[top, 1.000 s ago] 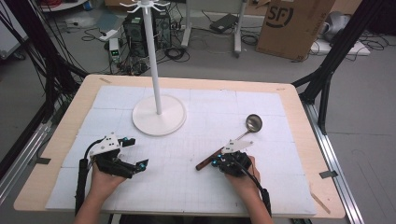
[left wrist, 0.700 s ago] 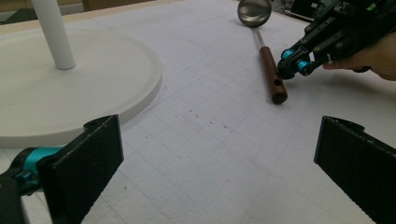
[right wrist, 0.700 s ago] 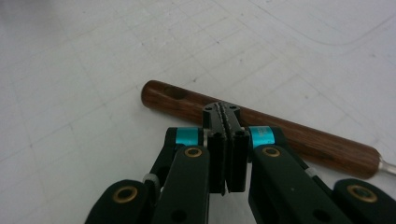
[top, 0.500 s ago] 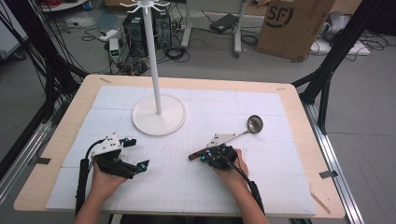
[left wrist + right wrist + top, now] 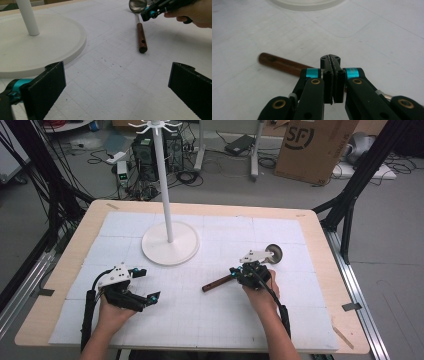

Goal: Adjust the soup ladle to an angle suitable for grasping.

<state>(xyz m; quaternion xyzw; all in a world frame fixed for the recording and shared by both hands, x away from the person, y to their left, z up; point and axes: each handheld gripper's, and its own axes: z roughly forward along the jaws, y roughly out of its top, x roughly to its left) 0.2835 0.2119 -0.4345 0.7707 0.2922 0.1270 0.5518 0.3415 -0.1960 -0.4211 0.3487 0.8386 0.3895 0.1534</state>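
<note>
White round-based metal stand (image 5: pixel 169 242) standing rear-left on white gridded mat (image 5: pixel 210 320); wooden-handled steel ladle (image 5: pixel 235 275) lying right of it, right gripper (image 5: pixel 248 270) sitting over its shaft.

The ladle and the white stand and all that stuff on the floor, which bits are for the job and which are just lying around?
For the job:
- ladle, under the shut right gripper
- white stand, probably where it hangs
- left gripper, jaws open, waiting

Just lying about:
- cardboard box
- cables and computer on the floor
</note>
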